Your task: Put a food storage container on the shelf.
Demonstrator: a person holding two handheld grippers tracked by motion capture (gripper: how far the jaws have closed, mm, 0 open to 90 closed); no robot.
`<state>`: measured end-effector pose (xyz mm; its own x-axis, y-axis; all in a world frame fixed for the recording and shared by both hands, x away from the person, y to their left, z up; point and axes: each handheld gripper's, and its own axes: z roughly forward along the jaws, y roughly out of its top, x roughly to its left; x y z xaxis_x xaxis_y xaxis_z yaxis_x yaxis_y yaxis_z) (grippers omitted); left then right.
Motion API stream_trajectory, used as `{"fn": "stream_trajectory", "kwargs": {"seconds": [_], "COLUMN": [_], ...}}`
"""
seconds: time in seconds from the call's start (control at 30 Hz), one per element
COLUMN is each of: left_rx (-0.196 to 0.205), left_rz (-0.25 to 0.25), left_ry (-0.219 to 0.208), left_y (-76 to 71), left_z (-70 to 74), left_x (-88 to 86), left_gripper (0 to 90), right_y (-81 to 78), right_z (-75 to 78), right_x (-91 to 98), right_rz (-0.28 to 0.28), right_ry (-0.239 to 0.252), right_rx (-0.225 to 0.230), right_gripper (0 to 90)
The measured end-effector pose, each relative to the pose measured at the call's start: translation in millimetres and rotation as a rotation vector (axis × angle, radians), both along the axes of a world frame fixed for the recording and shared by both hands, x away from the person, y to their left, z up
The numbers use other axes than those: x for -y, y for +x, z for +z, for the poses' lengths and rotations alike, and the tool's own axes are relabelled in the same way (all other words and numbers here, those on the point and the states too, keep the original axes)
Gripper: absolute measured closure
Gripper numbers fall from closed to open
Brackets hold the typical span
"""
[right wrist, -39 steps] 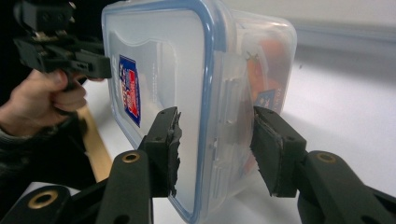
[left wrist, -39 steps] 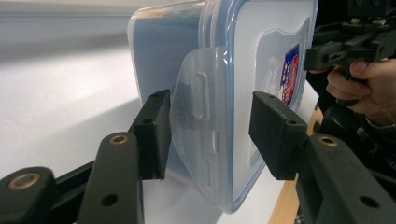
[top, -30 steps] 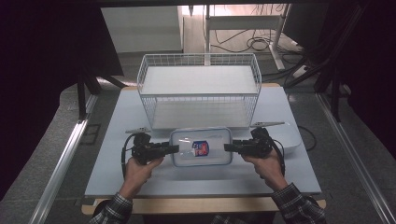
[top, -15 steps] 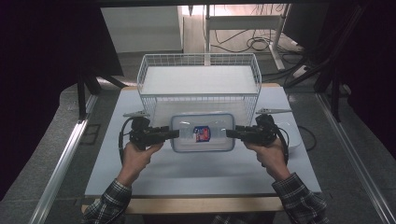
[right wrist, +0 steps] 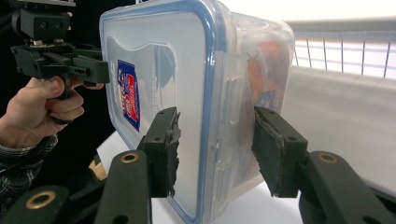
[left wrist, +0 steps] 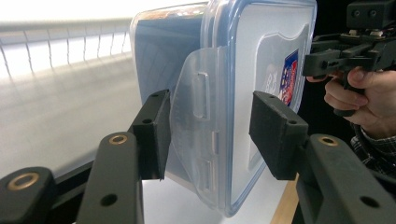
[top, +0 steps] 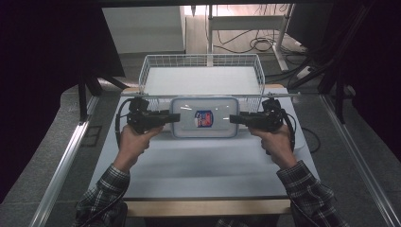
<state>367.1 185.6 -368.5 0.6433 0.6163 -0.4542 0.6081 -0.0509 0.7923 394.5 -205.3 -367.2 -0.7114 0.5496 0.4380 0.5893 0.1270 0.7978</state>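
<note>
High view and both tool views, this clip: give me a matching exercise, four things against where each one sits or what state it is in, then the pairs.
Things:
1. Plastic container
2. Wire basket
3. Left tool
4. Right tool

Places or states:
A. On the container's left end, jaws either side of its side latch
B. Lid shut, carried between both tools at the basket's near rim
C. At the far end of the table, nothing inside it
D. On the container's right end, jaws gripping its lid and base

Pairs: 1-B, 2-C, 3-A, 4-D
</note>
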Motion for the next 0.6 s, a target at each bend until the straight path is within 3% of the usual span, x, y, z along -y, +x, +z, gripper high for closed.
{"fn": "stream_trajectory", "kwargs": {"seconds": [0.6], "left_rx": [0.016], "left_rz": [0.010], "left_ry": [-0.038], "left_y": [40.0], "left_z": [47.2], "left_x": [-14.4], "left_gripper": [49.3], "right_y": [37.4], "right_z": [56.8], "right_x": [-14.3], "right_rz": [-0.012], "right_ry": [-0.004], "right_rx": [0.035], "right_gripper": [52.2]}}
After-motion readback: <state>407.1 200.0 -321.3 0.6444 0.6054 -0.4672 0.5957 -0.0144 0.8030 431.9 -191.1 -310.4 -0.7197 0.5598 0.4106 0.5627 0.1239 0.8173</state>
